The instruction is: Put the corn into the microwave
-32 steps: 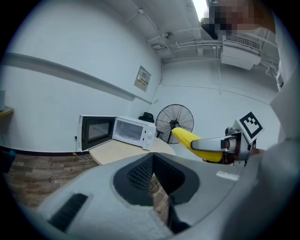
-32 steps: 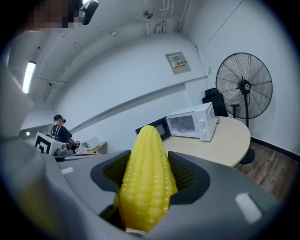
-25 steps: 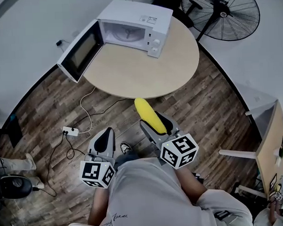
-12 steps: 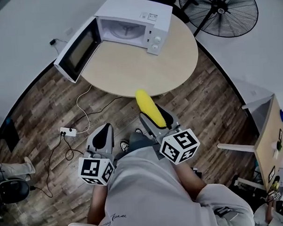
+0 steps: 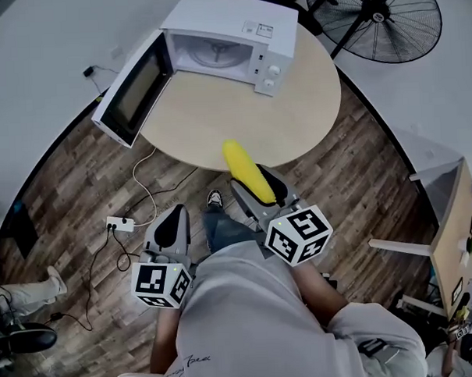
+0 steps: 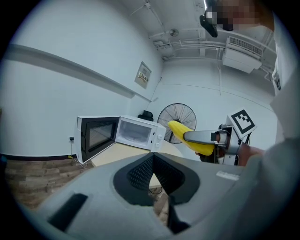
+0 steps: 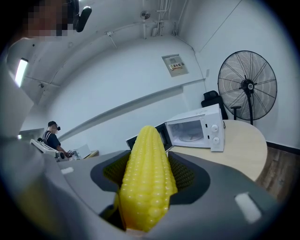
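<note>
Now, corn (image 5: 246,175) in the right gripper (image 5: 256,189) — microwave (image 5: 241,33) open beyond.

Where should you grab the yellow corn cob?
Around its thick middle, coming from the blunt end, as the right tool does: the long, round yellow corn cob tapers, so its narrow tip is free to enter the open white microwave.

The right hand-held gripper (image 5: 257,189) points forward and slightly down, jaws clamped on the corn (image 5: 241,166). The left hand-held gripper (image 5: 175,224) is level beside it, jaws together and empty.
</note>
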Action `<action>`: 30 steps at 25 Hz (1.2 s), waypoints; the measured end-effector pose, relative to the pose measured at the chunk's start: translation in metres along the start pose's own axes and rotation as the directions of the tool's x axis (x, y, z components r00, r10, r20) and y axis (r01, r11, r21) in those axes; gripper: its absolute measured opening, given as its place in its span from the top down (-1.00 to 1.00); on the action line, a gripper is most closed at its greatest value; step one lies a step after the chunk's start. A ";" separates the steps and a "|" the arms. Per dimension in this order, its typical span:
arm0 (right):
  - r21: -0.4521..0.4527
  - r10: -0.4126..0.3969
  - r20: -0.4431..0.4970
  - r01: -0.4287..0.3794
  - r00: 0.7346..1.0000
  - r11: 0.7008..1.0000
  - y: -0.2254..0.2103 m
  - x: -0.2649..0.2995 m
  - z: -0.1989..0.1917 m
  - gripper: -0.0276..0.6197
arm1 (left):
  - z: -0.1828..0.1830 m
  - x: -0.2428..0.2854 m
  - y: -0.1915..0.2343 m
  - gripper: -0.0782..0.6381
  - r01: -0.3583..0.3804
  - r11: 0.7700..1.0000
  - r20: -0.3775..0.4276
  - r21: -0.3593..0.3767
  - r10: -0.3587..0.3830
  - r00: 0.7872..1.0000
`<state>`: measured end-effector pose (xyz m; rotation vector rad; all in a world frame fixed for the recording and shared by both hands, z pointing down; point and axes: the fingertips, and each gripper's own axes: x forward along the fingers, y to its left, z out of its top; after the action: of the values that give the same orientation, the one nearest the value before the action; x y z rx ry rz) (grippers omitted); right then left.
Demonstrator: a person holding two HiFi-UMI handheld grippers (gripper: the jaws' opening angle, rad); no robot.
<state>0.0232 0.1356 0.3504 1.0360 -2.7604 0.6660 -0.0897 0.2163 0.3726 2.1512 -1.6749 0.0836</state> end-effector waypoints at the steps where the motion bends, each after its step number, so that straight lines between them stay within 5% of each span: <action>1: 0.002 -0.004 0.001 0.004 1.000 1.000 -0.004 0.007 0.003 0.10 | 0.003 0.007 0.004 0.80 0.004 1.000 -0.003 0.001 -0.004 1.000; 17: 0.029 -0.042 0.057 0.040 0.998 0.999 -0.061 0.123 0.070 0.10 | 0.094 0.134 0.076 0.80 0.084 0.993 0.002 0.083 -0.085 0.996; 30: 0.037 -0.074 0.048 0.072 0.996 0.997 -0.111 0.170 0.078 0.10 | 0.107 0.193 0.092 0.79 0.120 0.989 -0.009 0.085 -0.119 0.993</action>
<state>-0.0304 -0.0749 0.3643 1.1697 -2.7466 0.6902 -0.1444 -0.0158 0.3569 2.3076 -1.5622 0.1273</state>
